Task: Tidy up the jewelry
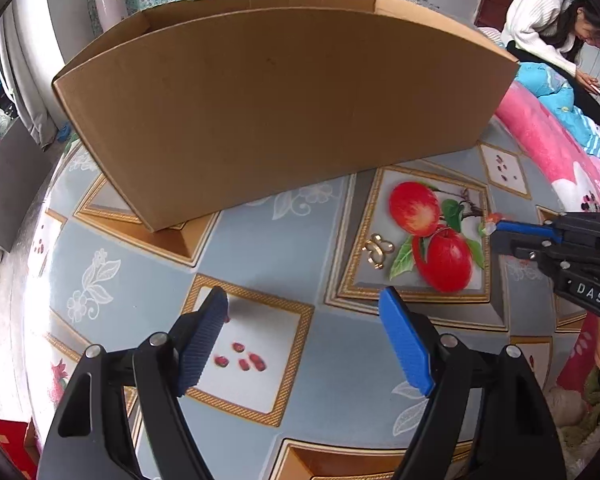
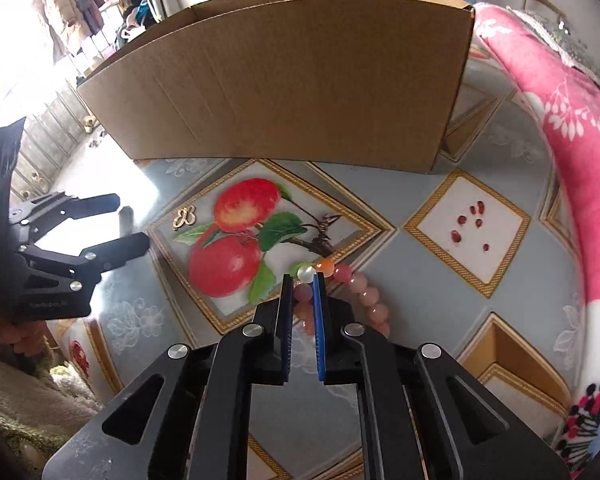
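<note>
A gold butterfly-shaped piece of jewelry [image 1: 377, 250] lies on the patterned tablecloth beside the printed apples; it also shows in the right wrist view [image 2: 184, 217]. My left gripper [image 1: 304, 308] is open and empty, above the cloth just short of it. My right gripper [image 2: 303, 284] is shut on a pink bead bracelet [image 2: 354, 284], which hangs out to the right of the fingers. In the left wrist view the right gripper [image 1: 496, 228] shows at the right with beads at its tip. An open cardboard box [image 1: 276, 104] stands behind, also in the right wrist view [image 2: 284, 76].
The table [image 1: 268, 236] carries a printed cloth with apples and seeds. A pink floral blanket [image 2: 560, 128] lies along the right. A person in white [image 1: 548, 20] sits at the far right. A dark cabinet stands at the left.
</note>
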The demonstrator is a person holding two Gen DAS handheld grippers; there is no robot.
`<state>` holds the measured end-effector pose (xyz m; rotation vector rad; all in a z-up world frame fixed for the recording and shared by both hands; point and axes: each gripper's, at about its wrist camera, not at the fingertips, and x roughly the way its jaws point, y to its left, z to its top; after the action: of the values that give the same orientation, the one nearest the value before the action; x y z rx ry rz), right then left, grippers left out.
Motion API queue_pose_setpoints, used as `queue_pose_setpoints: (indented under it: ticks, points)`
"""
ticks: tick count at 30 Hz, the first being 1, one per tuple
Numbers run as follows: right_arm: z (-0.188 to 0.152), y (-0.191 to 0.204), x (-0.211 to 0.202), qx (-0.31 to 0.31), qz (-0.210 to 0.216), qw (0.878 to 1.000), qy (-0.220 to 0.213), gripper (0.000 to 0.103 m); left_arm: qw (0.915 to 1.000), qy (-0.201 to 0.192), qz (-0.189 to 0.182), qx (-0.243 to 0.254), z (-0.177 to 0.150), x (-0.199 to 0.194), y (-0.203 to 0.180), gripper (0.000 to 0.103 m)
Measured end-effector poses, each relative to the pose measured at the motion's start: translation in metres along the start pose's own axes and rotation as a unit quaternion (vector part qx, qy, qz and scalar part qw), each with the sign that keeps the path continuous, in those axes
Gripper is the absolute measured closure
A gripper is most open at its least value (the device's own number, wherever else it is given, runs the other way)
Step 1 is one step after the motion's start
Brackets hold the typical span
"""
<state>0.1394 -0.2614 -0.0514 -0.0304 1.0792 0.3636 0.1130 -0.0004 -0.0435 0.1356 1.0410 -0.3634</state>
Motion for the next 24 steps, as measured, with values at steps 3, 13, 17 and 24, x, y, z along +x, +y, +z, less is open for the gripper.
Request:
queue_pose_setpoints:
  ticks: [3, 13, 17, 24]
  points:
    - [0.003, 0.008, 0.002, -0.004, 0.009, 1.0, -0.003, 0.095, 0.9991, -0.024, -0.03, 0.016, 0.001, -0.001, -0.008, 0.027]
    - [0.006, 0.01, 0.001, 0.008, 0.028, 1.0, -0.007, 0.095, 0.9954, -0.053, -0.059, 0.053, 0.014, 0.008, -0.032, 0.045]
    - [0.004, 0.008, 0.0, 0.01, 0.031, 0.999, -0.009, 0.095, 0.9934, -0.057, -0.065, 0.076, 0.014, 0.01, -0.036, 0.058]
    - [0.0, 0.003, -0.004, 0.013, 0.033, 0.999, -0.012, 0.095, 0.9935, -0.051, -0.054, 0.087, 0.015, 0.017, -0.037, 0.076]
